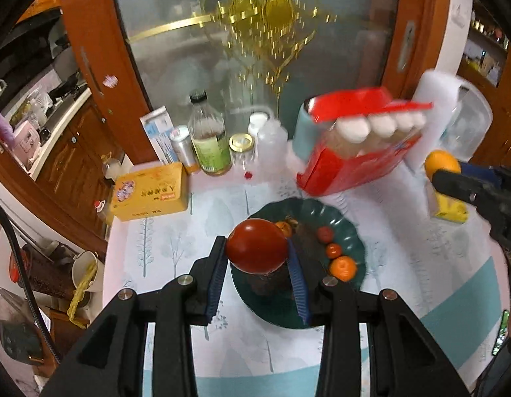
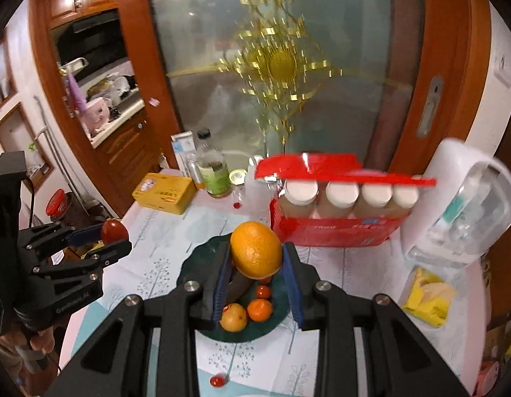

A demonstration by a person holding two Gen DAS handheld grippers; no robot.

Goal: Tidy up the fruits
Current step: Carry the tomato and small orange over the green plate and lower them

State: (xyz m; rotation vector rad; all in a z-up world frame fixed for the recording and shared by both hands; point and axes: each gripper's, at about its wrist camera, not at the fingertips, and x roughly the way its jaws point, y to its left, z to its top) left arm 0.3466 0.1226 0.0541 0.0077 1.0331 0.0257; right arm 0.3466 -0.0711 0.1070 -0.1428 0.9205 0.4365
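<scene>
Now both tongs are gripping fruit above the table (image 1: 262, 340). The left gripper (image 1: 257, 248) is clamping a red apple (image 1: 257, 244) between its blue pads (image 1: 296, 281), holding it just over the dark green plate (image 1: 349, 231). Beyond its right finger, three small fruits are sitting in a row on that plate: a mandarin (image 1: 343, 268) nearest and two little red ones past it. The right gripper (image 2: 255, 254) is squeezing an orange (image 2: 255, 249) the same way, with the plate (image 2: 196, 258) showing below its fingers. Under that orange, a mandarin (image 2: 260, 309) and a yellowish fruit (image 2: 234, 317) are lying side by side. Ahead of the right tongs, a red carton (image 2: 331, 228) of white-capped bottles is standing. A yellow box (image 2: 164, 192) is sitting ahead to the left.
</scene>
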